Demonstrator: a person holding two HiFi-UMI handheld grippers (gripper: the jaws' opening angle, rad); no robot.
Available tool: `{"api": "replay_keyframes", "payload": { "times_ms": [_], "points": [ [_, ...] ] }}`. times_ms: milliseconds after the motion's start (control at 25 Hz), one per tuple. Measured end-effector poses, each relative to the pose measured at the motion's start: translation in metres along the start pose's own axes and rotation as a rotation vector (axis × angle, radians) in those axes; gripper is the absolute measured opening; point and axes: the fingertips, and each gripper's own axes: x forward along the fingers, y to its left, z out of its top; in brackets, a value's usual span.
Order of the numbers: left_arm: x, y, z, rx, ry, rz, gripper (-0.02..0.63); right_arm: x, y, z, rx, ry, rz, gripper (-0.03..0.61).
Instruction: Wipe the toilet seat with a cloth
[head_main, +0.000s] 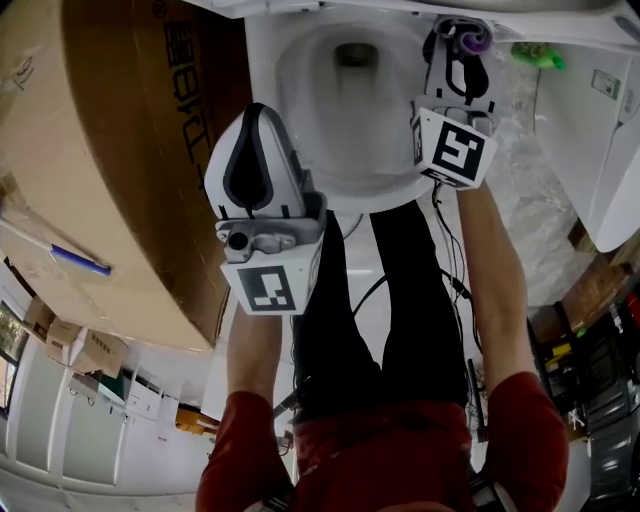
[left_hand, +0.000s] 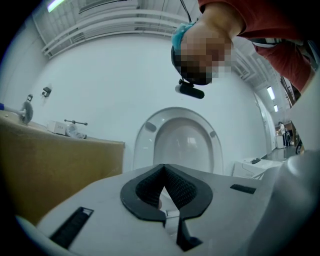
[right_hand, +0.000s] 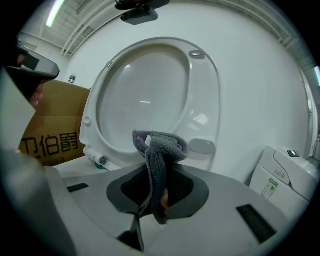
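Grey cloth (right_hand: 161, 145), purple inside the fold, is clamped in the right tongs (right_hand: 158, 175). A folded wad sticks out past the tips and the tail hangs down through the gap, so its long axis runs top to bottom in the right gripper view.

Toilet seat (right_hand: 200, 100) is tipped up, with its underside and rubber pads facing the camera. It sits directly behind and above the cloth and fills the upper centre of the frame. The oval stands on end, leaning a little to the upper right, and the hinge is at lower left by the cardboard box (right_hand: 50, 135). There is a gap between cloth and seat and no contact yet, though I can't judge how big the gap is.

In the head view the right tongs (head_main: 462, 45) are in the top right over the far rim of the bowl (head_main: 300, 90), with the cloth (head_main: 474, 38) at their tip. The left tongs (head_main: 258, 115) sit lower, left of centre, at the near rim.

Left tongs (left_hand: 164, 172) are closed with nothing between the jaws. They point at the same upright seat (left_hand: 142, 142), which looks smaller and further off in that view.

My read is that the right side is nearer and is the only one carrying the cloth, so the wipe falls to it. It should push forward until the wad touches, then stroke along the ring's long axis. The left looks free to stay clear.
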Motion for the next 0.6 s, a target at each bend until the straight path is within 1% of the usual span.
{"api": "replay_keyframes", "payload": {
  "times_ms": [400, 600],
  "points": [
    [-0.024, 0.051, 0.003, -0.015, -0.004, 0.077, 0.012, 0.016, 0.065, -0.01, 0.045, 0.082, 0.066, 0.067],
    [-0.031, 0.067, 0.001, -0.018, 0.002, 0.09, 0.012, 0.025, 0.111, -0.005, 0.033, 0.09, 0.135, 0.067]
  ]
}}
